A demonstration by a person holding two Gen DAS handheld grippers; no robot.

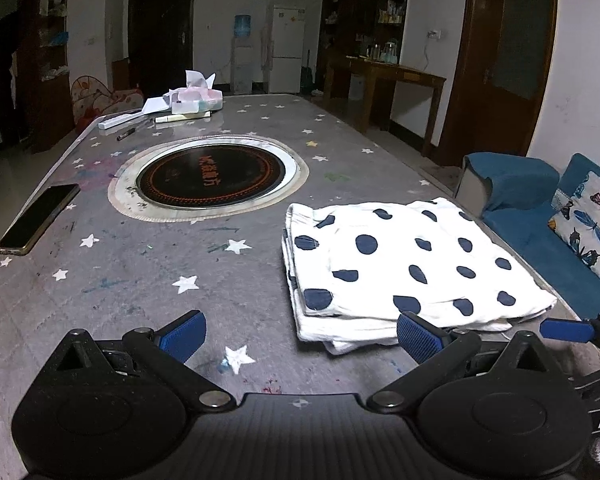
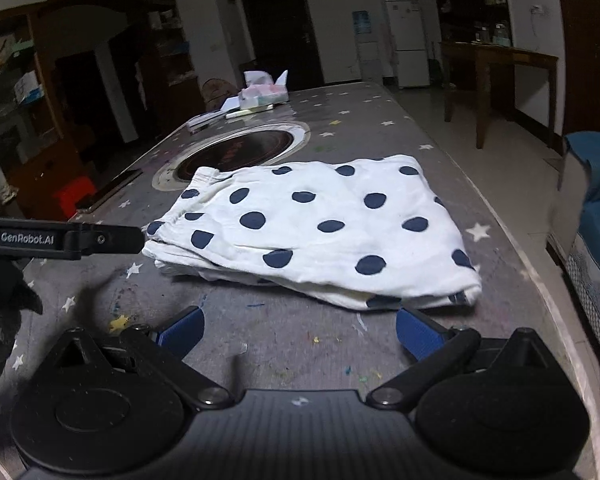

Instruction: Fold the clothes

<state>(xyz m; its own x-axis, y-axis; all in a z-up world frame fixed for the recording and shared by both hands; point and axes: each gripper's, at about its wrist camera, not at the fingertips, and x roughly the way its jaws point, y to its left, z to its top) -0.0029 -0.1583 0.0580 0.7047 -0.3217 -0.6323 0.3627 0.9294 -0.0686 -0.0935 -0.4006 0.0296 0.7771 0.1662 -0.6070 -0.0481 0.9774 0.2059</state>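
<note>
A white garment with dark blue dots [image 1: 412,264] lies folded in a flat stack on the grey star-patterned table [image 1: 148,280], near its right edge. It also shows in the right wrist view [image 2: 324,232]. My left gripper [image 1: 300,336] is open and empty, low over the table just in front of the garment's near left corner. My right gripper [image 2: 300,332] is open and empty, just in front of the garment's near edge. The right gripper's blue fingertip [image 1: 566,330] shows at the right edge of the left wrist view. The left gripper's arm [image 2: 60,238] shows at the left of the right wrist view.
A round black cooktop [image 1: 210,178] is set in the table's middle. A phone [image 1: 40,218] lies at the left edge. A tissue box, papers and a pen [image 1: 188,100] sit at the far end. A blue sofa with a butterfly cushion [image 1: 572,240] stands right of the table.
</note>
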